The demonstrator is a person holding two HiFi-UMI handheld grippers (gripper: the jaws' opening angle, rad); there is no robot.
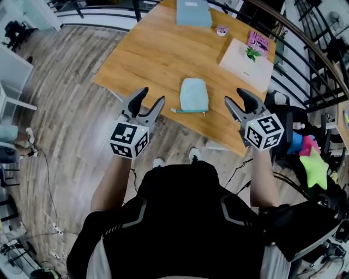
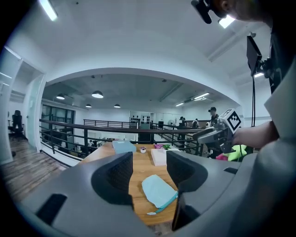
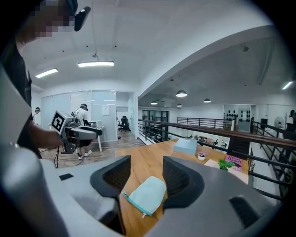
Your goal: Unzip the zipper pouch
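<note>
A pale blue zipper pouch [image 1: 193, 95] lies flat near the front edge of the wooden table [image 1: 152, 52]. Its teal zipper runs along the near side, with the pull tab [image 1: 174, 110] at the left end. My left gripper [image 1: 151, 98] hovers just left of the pouch and off the table's edge, open and holding nothing. On the other side, my right gripper [image 1: 235, 98] is also open and holds nothing. The left gripper view shows the pouch [image 2: 157, 190] beyond its spread jaws [image 2: 149, 173]. In the right gripper view the pouch [image 3: 148, 194] lies ahead of the jaws [image 3: 146, 173], untouched.
At the table's far end lies a blue box [image 1: 193, 12], with a small cup [image 1: 222, 30] beside it. A white box [image 1: 240, 62] with a small plant and a pink book [image 1: 258, 40] sit at the right. A black railing [image 1: 316, 60] runs behind. Bright toys [image 1: 311, 158] lie at the right.
</note>
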